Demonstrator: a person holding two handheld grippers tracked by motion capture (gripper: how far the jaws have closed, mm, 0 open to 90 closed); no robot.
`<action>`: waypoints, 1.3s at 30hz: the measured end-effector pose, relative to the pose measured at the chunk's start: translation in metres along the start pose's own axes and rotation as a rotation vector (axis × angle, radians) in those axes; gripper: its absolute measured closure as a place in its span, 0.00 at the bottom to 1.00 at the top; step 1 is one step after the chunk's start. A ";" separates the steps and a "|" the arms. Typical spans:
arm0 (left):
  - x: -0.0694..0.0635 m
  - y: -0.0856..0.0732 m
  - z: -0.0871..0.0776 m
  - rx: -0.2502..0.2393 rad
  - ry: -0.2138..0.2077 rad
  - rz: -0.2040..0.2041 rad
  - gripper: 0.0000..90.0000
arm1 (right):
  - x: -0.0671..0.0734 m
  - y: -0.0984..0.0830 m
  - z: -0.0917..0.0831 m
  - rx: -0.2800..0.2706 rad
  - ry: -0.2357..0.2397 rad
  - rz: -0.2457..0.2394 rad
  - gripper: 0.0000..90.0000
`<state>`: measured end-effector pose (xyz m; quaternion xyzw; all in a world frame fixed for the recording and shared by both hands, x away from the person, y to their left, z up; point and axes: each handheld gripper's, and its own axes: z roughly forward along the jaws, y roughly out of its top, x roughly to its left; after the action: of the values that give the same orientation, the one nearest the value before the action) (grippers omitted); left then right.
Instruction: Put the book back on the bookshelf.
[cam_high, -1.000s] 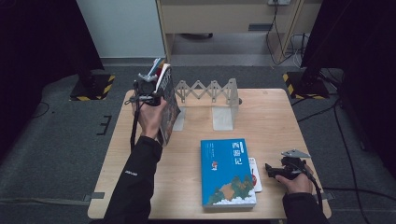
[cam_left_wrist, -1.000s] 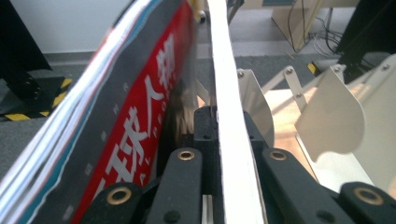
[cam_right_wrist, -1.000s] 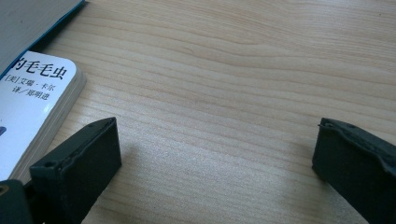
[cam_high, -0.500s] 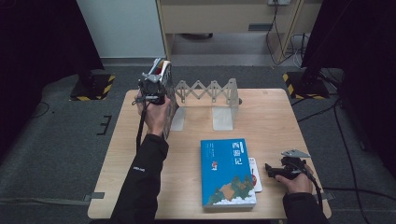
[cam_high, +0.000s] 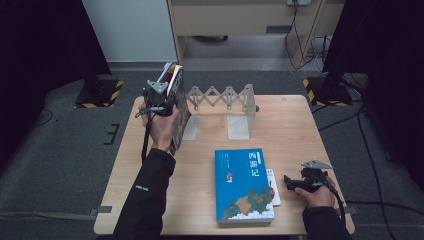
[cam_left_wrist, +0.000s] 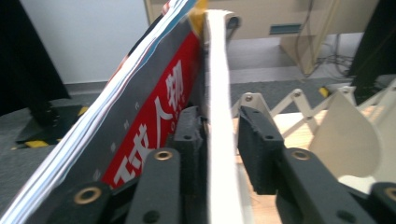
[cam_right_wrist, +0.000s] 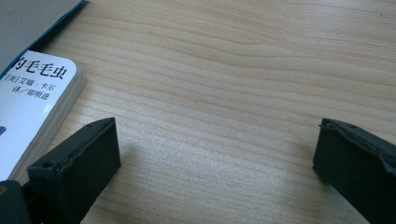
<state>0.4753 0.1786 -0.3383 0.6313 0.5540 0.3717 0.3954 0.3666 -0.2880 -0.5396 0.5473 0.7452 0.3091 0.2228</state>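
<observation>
A book with a grey and red cover (cam_high: 179, 107) stands on edge at the left end of the folding rack (cam_high: 222, 100), leaning left. My left gripper (cam_high: 167, 97) is at its near edge, and its jaws have just been opening. In the left gripper view the book's white page block (cam_left_wrist: 219, 70) sits between the jaws of the left gripper (cam_left_wrist: 219, 119), with a gap at the right pad, beside the red cover (cam_left_wrist: 159, 107). My right gripper (cam_high: 288, 181) rests open on the table near the front right, and between the jaws of the right gripper (cam_right_wrist: 217, 130) is bare wood.
A blue book (cam_high: 244, 185) lies flat at the front centre, partly over a small white book (cam_high: 272, 186), which also shows as the small white book (cam_right_wrist: 32, 102) just left of the right jaws. The wooden table (cam_high: 300, 130) has black stands behind its far corners.
The left hand and the upright book have shifted slightly toward the far edge of the table. The right hand has not moved.
</observation>
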 end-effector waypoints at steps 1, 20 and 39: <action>0.000 -0.001 -0.002 -0.007 -0.005 0.003 0.72 | 0.000 0.000 0.000 0.000 0.000 0.000 0.01; 0.013 -0.021 -0.042 -0.152 -0.126 -0.038 0.52 | 0.000 0.000 0.000 0.000 0.000 0.000 0.01; 0.027 -0.041 -0.080 -0.207 -0.271 -0.074 0.45 | 0.000 0.000 0.000 0.000 0.000 -0.001 0.01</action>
<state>0.3893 0.2153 -0.3424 0.6107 0.4774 0.3233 0.5428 0.3667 -0.2880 -0.5396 0.5468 0.7456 0.3090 0.2229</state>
